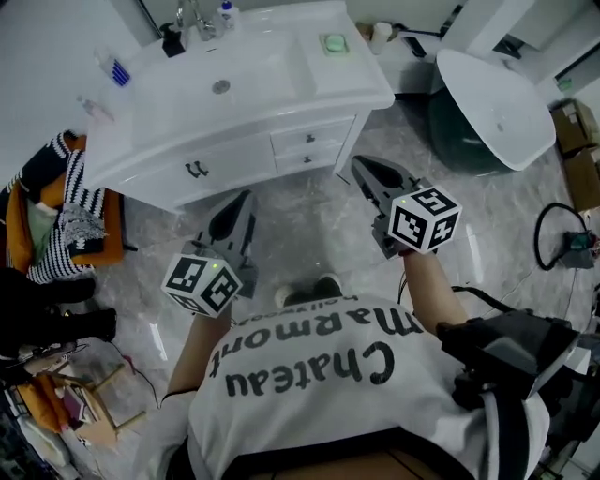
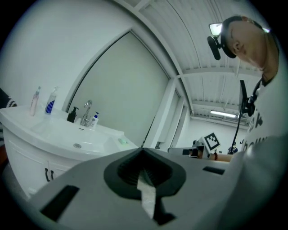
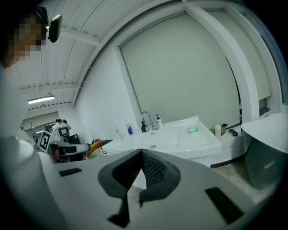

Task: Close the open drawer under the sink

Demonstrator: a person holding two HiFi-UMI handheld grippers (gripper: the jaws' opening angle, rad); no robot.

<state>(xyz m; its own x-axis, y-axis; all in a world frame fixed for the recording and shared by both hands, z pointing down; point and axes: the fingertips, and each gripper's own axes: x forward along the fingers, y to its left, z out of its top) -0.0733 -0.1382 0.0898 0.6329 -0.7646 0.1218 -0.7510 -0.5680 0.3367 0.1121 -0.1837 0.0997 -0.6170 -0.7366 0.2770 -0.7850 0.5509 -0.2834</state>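
The white vanity (image 1: 234, 155) with its sink basin (image 1: 221, 86) stands ahead of me. Its two small drawers (image 1: 310, 148) at the right of the front look flush with the cabinet face. Handles on the cabinet doors (image 1: 197, 170) show to their left. My left gripper (image 1: 246, 197) hangs in the air a short way in front of the doors, jaws together, nothing held. My right gripper (image 1: 357, 162) hovers just right of the drawers, shut and empty. The left gripper view shows the sink (image 2: 76, 144) beyond the closed tips (image 2: 143, 150). The right gripper view shows the vanity (image 3: 180, 143) past its closed tips (image 3: 142, 152).
A white oval tub (image 1: 497, 98) on a dark base stands at the right. A striped cloth on an orange chair (image 1: 66, 211) sits at the left. A black cable (image 1: 553, 234) loops on the marble floor at the right. A faucet (image 1: 192, 19) and a green soap dish (image 1: 335, 43) sit on the counter.
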